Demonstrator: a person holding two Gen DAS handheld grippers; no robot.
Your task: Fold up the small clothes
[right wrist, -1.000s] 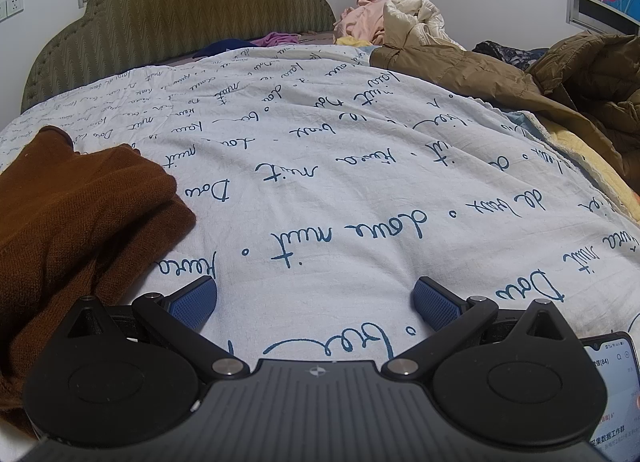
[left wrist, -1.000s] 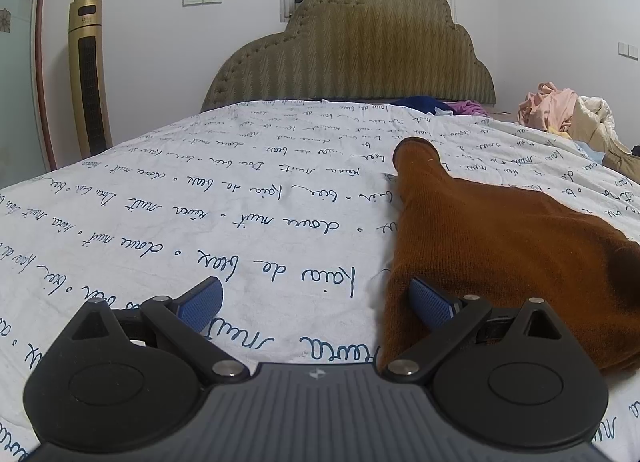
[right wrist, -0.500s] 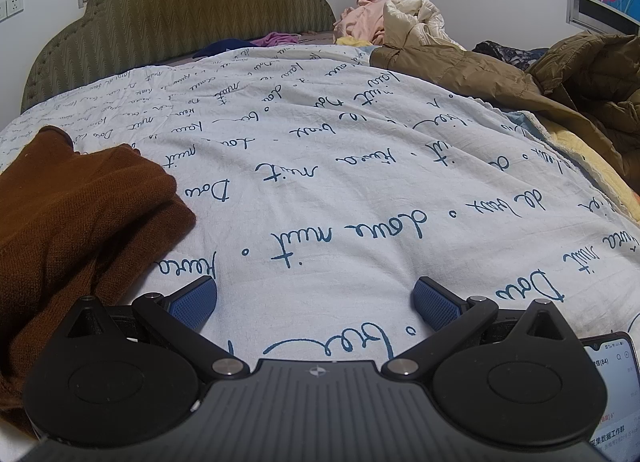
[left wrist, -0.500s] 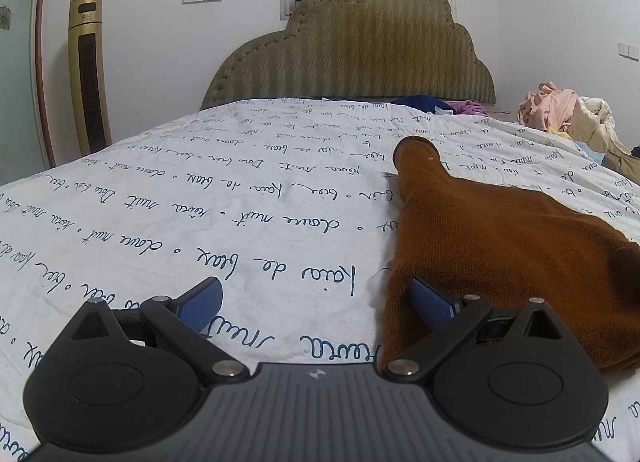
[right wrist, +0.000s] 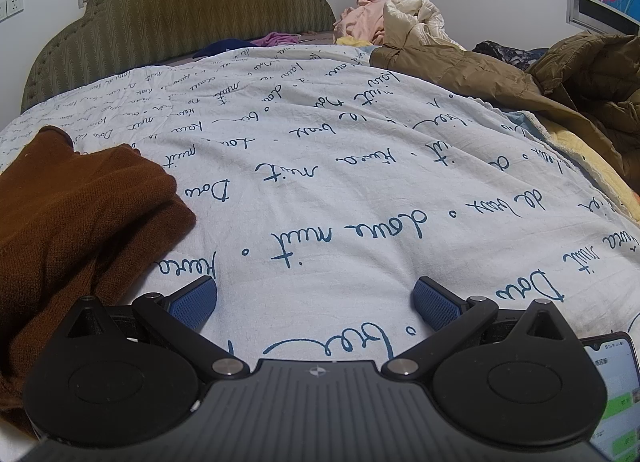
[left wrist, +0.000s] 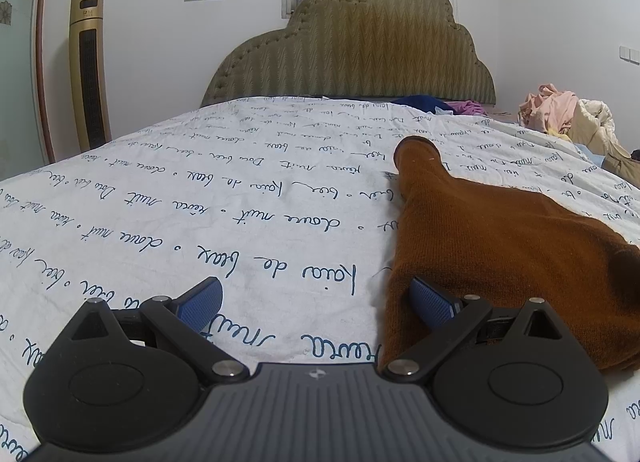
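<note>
While nothing has visibly shifted since a second ago, both tongs stay spread and empty, so I judge the fold not yet begun. The left tongs [left wrist: 316, 302] hover low over the bed, one blue pad at the near edge of the rust-brown knitted garment [left wrist: 500, 246], which lies rumpled on the white bedsheet printed with blue script [left wrist: 200, 198]. The right tongs [right wrist: 316, 302] hang over bare sheet, the garment just left of them. Beyond stands the olive padded headboard [left wrist: 360, 50]

Bare sheet [right wrist: 340, 190] ahead of the right claw [right wrist: 316, 302], brown garment [right wrist: 80, 214] left, coats [right wrist: 540, 78] far right.
</note>
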